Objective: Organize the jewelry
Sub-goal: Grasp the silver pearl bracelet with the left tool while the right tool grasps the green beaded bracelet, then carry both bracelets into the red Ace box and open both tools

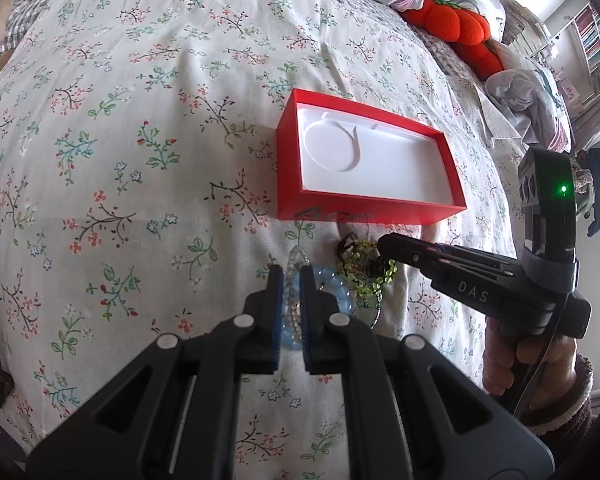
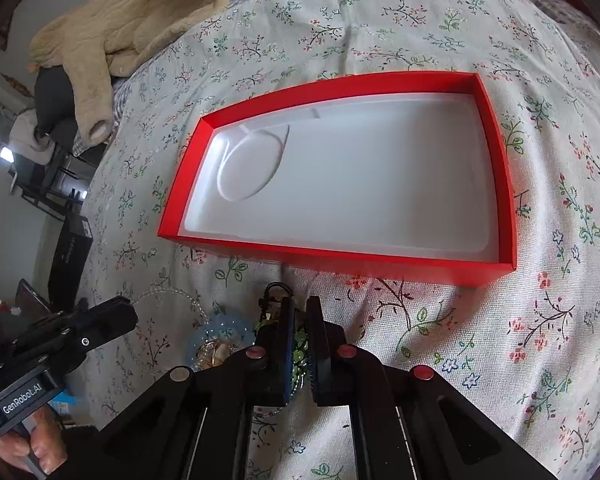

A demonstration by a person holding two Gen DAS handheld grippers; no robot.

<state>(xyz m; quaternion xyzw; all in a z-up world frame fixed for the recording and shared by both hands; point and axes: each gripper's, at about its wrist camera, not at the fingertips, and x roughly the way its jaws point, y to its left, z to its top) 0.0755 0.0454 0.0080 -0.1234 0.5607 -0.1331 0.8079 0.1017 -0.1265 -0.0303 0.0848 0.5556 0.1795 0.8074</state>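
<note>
Jewelry lies in a small heap on the bed, just in front of an open red box [image 1: 370,210]. The left gripper [image 1: 291,280] has its jaws clenched on a strand of pale blue and clear beads [image 1: 332,280], which runs up between its blue pads. The right gripper [image 2: 300,312] has its jaws clamped on a green beaded bracelet [image 1: 366,276]; green beads show in the narrow gap between its pads, and a dark clasp pokes out past the tips. The two grippers sit close together, the right one coming in from the side, each held by a hand [image 1: 540,364]. The box has a white moulded liner [image 2: 360,184] with a round recess at one end. A floral bedspread [image 1: 140,160] covers the bed, with an orange plush toy [image 1: 456,28] beyond.
</note>
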